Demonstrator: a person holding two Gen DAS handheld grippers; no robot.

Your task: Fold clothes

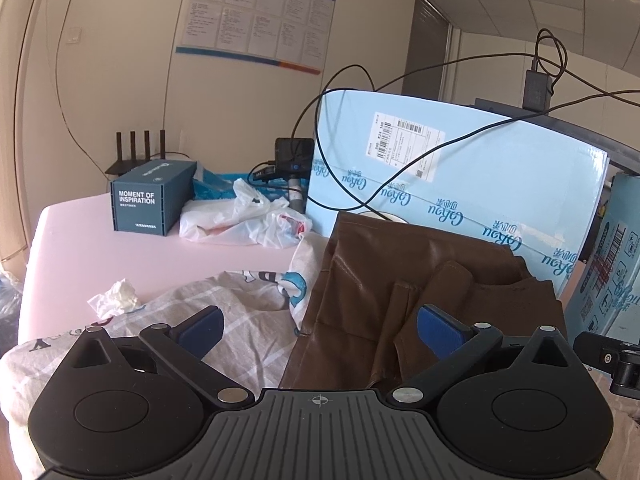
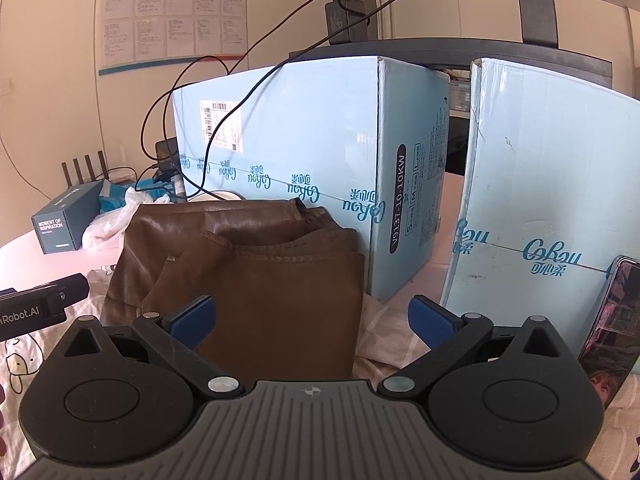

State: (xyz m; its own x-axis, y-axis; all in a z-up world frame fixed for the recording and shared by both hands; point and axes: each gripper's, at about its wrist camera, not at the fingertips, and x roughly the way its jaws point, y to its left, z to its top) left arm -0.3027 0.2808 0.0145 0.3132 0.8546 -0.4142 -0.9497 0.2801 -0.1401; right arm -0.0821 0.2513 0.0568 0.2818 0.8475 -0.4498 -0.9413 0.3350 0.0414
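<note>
A brown leather-like garment (image 1: 420, 276) lies folded in layers on a checked printed sheet (image 1: 224, 320), against a light blue carton (image 1: 480, 168). My left gripper (image 1: 320, 330) is open and empty, hovering over the garment's near left edge. The garment also shows in the right wrist view (image 2: 272, 272). My right gripper (image 2: 312, 322) is open and empty, just above the garment's near right corner. The left gripper's body (image 2: 36, 308) shows at the left of the right wrist view.
A dark blue box (image 1: 152, 204), white plastic bags (image 1: 244, 220), a crumpled tissue (image 1: 114, 298) and a router (image 1: 138, 156) sit on the pink table (image 1: 80, 256). A second blue carton (image 2: 552, 200) and a phone (image 2: 612, 320) stand at right. Cables (image 1: 400, 128) hang across the carton.
</note>
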